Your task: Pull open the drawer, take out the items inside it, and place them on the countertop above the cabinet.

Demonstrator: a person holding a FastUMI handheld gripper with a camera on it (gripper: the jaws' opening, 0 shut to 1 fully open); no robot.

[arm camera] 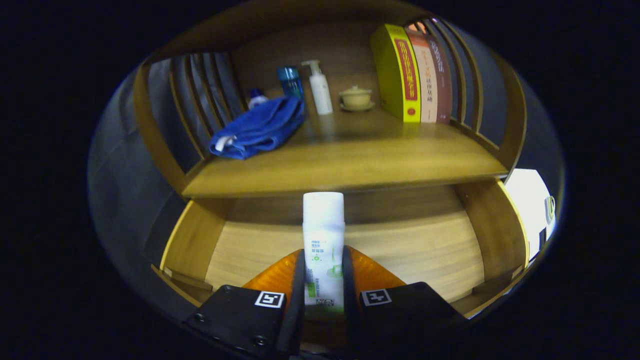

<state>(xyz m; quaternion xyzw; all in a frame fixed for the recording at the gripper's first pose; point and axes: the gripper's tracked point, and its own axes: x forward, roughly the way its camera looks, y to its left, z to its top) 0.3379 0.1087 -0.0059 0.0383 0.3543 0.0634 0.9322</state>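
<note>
Gripper view looks into an open wooden drawer point(200, 250), where the gripper point(323, 280) has both fingers pressed against the sides of a white tube point(323, 240) with a white cap, held upright above the drawer's pale floor; its label carries green marks and tiny print too small to read. Beyond it, on the countertop point(350, 165), sit a folded blue towel point(260, 129), a white pump bottle point(320, 90), a lidded cup on a saucer point(356, 97) and upright books point(412, 75) with unreadable spine lettering.
</note>
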